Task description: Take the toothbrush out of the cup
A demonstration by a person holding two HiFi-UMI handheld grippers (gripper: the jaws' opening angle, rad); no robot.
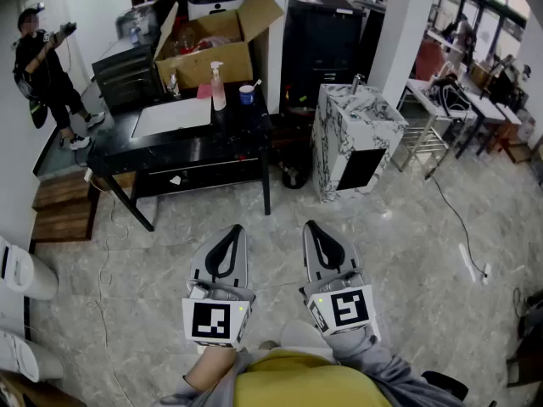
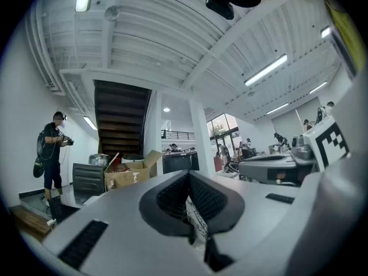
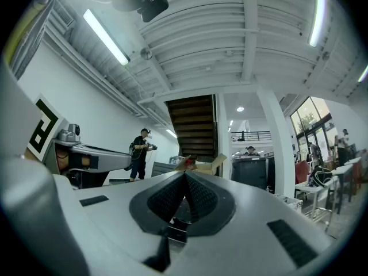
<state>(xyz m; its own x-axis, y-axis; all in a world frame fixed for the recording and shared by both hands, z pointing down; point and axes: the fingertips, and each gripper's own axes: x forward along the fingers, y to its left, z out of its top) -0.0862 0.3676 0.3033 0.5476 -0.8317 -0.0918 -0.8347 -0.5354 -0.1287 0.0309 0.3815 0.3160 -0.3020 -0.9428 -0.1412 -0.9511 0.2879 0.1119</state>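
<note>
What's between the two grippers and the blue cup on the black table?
Head view: only floor, then the black table front edge and dark top, separate the shut left gripper and right gripper from the blue cup.

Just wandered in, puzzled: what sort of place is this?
Probably a workshop or lab: a marble-patterned washbasin stand alone mid-floor, an open brown cardboard box at a black table.

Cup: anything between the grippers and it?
Nothing visible: only bare floor up to the table. The cup stands on its far side, a bottle close on its left, a box behind.
</note>
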